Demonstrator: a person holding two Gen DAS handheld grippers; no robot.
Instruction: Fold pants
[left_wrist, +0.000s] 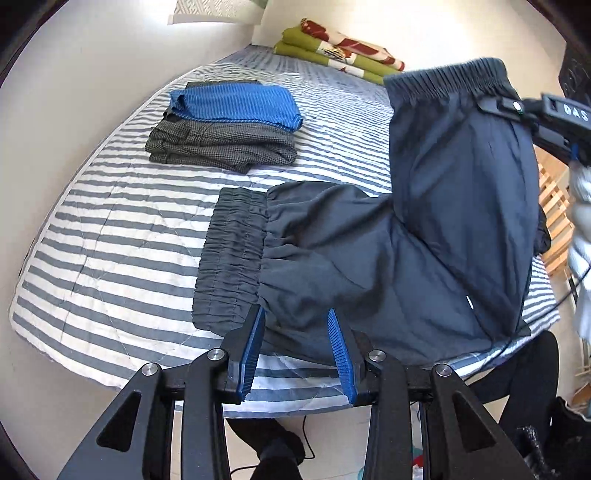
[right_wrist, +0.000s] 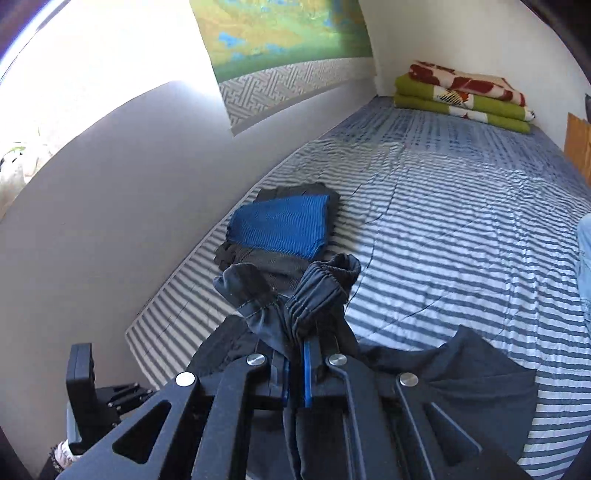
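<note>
Left claw (left_wrist: 297, 325): released, its blue-padded fingers (left_wrist: 255, 347) standing apart over the near edge of the dark navy pants (left_wrist: 369, 258), with fabric showing between them but not pinched. Right claw (right_wrist: 297, 354): clenched on the pants (right_wrist: 317, 291), gripping a gathered elastic band that bunches up above the fingertips; in the left wrist view this claw (left_wrist: 517, 107) holds that elastic band raised at the right.

Condition of the pants: thin, smooth navy cloth with elastic gathered sections. One part lies flat on the bed (left_wrist: 110, 229), its ribbed elastic band (left_wrist: 229, 254) spread towards the left just beyond the left claw. The other part rises from there steeply to the right claw, hanging as a broad panel with a few long creases. A small white tag (left_wrist: 469, 301) shows near the lower edge.

Surroundings: the bed carries a blue-and-white striped quilt. Farther back on it, well apart from the pants, sits a stack of folded garments (left_wrist: 225, 129), a blue ribbed piece (left_wrist: 236, 105) on top of a grey checked one. At the far end lies a folded green, red and white blanket (left_wrist: 340, 51). A hanging picture (right_wrist: 280, 33) is on the wall.
</note>
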